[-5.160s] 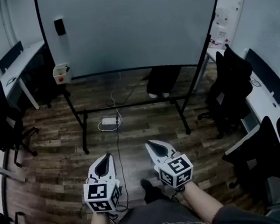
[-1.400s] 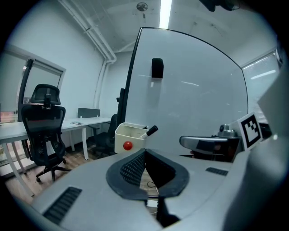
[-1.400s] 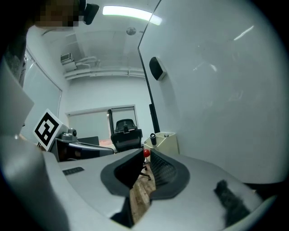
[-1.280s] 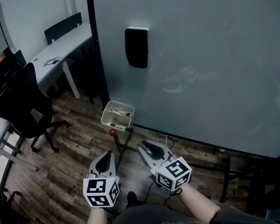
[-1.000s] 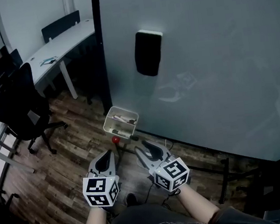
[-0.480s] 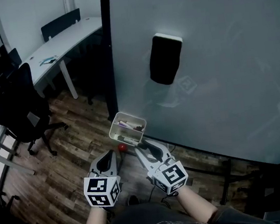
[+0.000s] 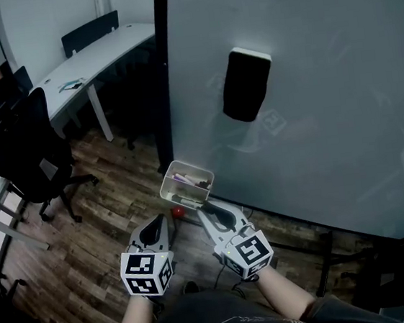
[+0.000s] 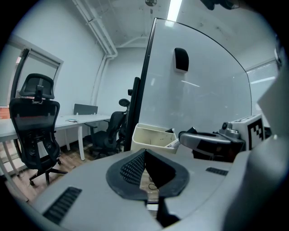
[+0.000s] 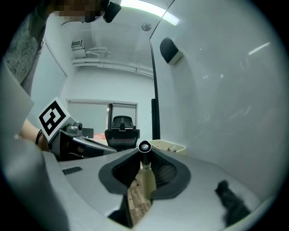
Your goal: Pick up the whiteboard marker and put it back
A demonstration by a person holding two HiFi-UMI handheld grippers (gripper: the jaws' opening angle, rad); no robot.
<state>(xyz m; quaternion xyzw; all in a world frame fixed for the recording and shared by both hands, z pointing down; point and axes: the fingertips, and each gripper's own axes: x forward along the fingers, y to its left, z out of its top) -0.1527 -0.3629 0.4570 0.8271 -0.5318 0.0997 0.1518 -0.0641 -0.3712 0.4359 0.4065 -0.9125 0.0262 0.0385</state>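
A cream tray (image 7: 169,190) holding markers hangs at the lower left edge of the whiteboard (image 7: 322,71). My right gripper (image 7: 206,209) has its tips at the tray's near corner. In the right gripper view the whiteboard marker (image 9: 144,147) shows end-on between the jaws, a round cap above a pale barrel. The jaws have just been closing and grip it. My left gripper (image 7: 157,227) hangs a little to the left and nearer, short of the tray. Its jaws (image 8: 145,152) meet at the tip with nothing between them.
A black eraser (image 7: 247,85) sticks to the whiteboard above the tray. A small red object (image 7: 177,212) lies on the wood floor under the tray. A black office chair (image 7: 27,152) and a white desk (image 7: 88,54) stand to the left.
The whiteboard and tray have come closer. My right gripper has reached the tray's corner and its jaws have closed round the marker. The left gripper has moved slightly forward.
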